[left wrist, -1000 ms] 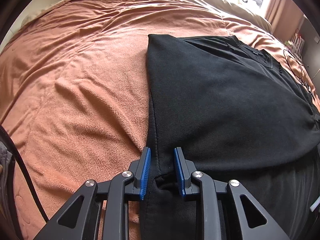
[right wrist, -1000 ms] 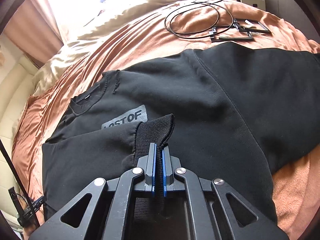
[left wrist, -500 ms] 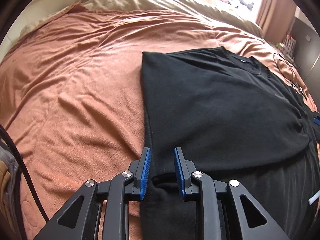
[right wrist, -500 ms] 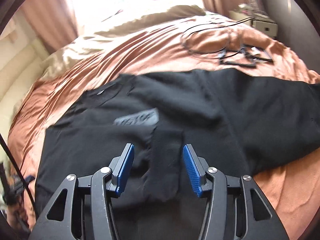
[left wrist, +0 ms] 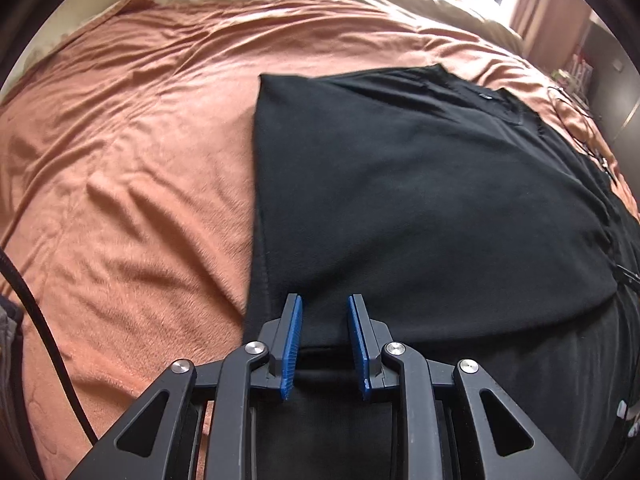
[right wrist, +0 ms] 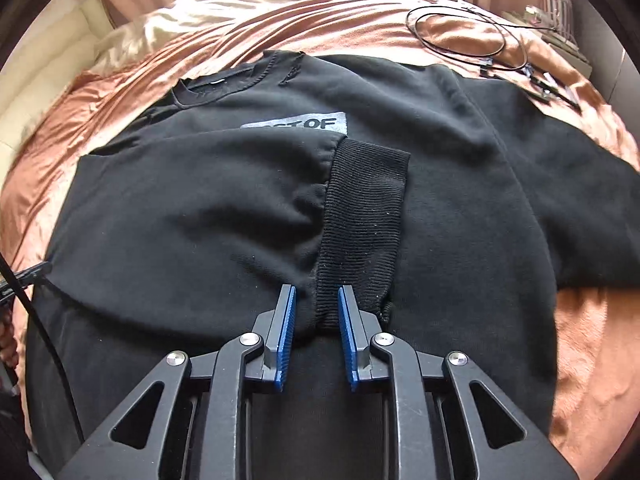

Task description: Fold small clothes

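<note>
Left wrist view: my left gripper (left wrist: 323, 340) hovers with fingers spread over the folded edge of the black sweatshirt (left wrist: 420, 200), which lies flat on the orange-blanketed bed (left wrist: 120, 160). Right wrist view: my right gripper (right wrist: 316, 336), fingers spread and gripping nothing, sits at the ribbed cuff (right wrist: 364, 220) of the sleeve folded across the chest.

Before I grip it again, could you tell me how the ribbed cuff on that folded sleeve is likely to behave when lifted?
The ribbed cuff will probably flop: it lies limp and flat on the black sweatshirt. Its knit ribbing looks stretchy, so it may elongate under pull. The bunched sleeve joined to it would likely drag along. The open right gripper straddles its near end.
</note>
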A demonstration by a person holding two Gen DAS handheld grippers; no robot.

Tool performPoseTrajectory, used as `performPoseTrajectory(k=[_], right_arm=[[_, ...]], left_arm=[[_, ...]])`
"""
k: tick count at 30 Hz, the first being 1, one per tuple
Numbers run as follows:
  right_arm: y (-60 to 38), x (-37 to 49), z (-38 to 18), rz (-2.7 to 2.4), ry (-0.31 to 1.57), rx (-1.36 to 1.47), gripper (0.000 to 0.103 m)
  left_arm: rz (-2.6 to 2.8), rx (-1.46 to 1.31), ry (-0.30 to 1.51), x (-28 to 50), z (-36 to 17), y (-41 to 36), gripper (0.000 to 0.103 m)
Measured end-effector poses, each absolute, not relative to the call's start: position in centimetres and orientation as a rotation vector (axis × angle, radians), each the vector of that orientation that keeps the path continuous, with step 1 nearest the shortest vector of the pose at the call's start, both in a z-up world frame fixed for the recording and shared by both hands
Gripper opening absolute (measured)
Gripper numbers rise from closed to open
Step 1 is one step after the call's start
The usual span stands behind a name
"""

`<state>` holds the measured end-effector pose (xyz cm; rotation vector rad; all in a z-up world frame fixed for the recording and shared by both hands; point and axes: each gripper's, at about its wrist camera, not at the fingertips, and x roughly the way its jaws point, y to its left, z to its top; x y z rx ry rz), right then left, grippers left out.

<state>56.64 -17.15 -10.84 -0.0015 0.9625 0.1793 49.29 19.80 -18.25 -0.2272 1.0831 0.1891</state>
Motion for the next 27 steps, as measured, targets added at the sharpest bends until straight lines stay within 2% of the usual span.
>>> performPoseTrajectory(k=[10,12,13,14,16,19,21,24,27], right_arm=[[-18.9,51.3,-5.5,0.195,0.919,0.110,0.022],[-19.8,49.9,-4.3,0.197,0.903,0.138,0.037],[-20.1,48.9,-3.7,0.193,0.890,0.148,0.050],[-20.4,48.0,-3.0,0.188,0.874,0.152,0.057],[-21.1,45.9,-2.2,0.187,0.858,0.160,0.059],[-21.9,43.0,-1.4,0.178,0.859,0.191,0.065],[-22.8,41.1,-0.8,0.162,0.851,0.223,0.072],[-24.1,38.5,-0.1,0.155,0.839,0.279,0.077],[-25.5,35.8,0.5,0.142,0.814,0.329,0.082]], left_arm=[[0.154,-0.258,1.032,46.7,-14.0,18.9,0.026],[0.132,-0.265,1.015,46.2,-12.6,18.2,0.026],[0.124,-0.261,1.009,45.9,-11.9,17.7,0.026],[0.117,-0.256,1.004,45.6,-11.2,17.2,0.026],[0.100,-0.256,0.990,44.9,-9.7,16.2,0.027],[0.079,-0.264,0.962,43.6,-7.4,14.7,0.043],[0.077,-0.260,0.938,42.8,-5.9,13.8,0.063],[0.062,-0.258,0.904,41.4,-3.8,12.1,0.074],[0.033,-0.263,0.889,40.1,-2.1,10.4,0.081]])
